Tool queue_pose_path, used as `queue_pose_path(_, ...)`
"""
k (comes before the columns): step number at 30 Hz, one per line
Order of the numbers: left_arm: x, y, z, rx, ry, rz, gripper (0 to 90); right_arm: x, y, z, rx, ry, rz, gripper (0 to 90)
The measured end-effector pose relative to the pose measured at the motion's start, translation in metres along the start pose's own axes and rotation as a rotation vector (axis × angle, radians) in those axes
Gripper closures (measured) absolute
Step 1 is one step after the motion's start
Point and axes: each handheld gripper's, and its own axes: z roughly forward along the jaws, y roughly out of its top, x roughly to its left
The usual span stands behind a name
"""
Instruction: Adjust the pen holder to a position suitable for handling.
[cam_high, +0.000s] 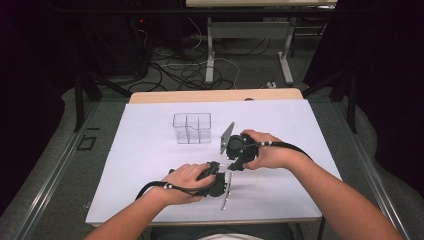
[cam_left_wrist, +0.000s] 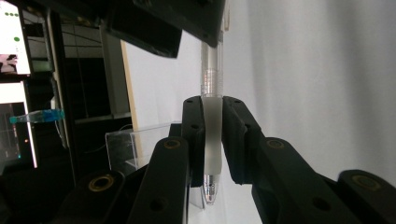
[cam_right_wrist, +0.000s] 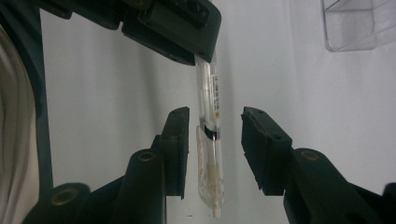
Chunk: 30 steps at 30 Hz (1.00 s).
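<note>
A clear plastic pen (cam_left_wrist: 212, 79) stands between both grippers, just above the white table cover (cam_high: 150, 150). My left gripper (cam_left_wrist: 212, 107) is shut on the pen's frosted grip, with the pen tip pointing back toward its camera. In the right gripper view the pen's (cam_right_wrist: 208, 88) other end lies between the jaws of my right gripper (cam_right_wrist: 217, 116), which stand open with a gap on each side. In the high view the left gripper (cam_high: 223, 170) and right gripper (cam_high: 233, 161) meet nose to nose near the table's middle front.
A clear divided organizer box (cam_high: 192, 128) stands behind the hands, and also shows as the box (cam_right_wrist: 357, 23) at the upper right. Lit monitors (cam_left_wrist: 14, 42) stand off the table's side. Cables (cam_high: 185, 70) and another table's legs lie beyond the far edge.
</note>
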Motion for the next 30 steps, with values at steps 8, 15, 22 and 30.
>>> queue_pose_path(8, -0.006, 0.007, 0.001, -0.064, 0.01, -0.063, 79.9, -0.002, 0.002, 0.007, 0.027, 0.033, 0.031, 66.5)
queue_pose_path(15, -0.007, 0.008, 0.0, -0.066, 0.024, -0.057, 79.9, -0.002, 0.004, 0.012, 0.047, 0.059, 0.049, 71.1)
queue_pose_path(22, -0.007, 0.008, 0.0, -0.064, 0.026, -0.043, 79.8, -0.002, 0.007, 0.014, 0.059, 0.085, 0.064, 77.7)
queue_pose_path(30, -0.009, 0.007, 0.001, -0.072, 0.011, -0.058, 79.3, -0.002, 0.008, 0.016, 0.074, 0.107, 0.076, 79.2)
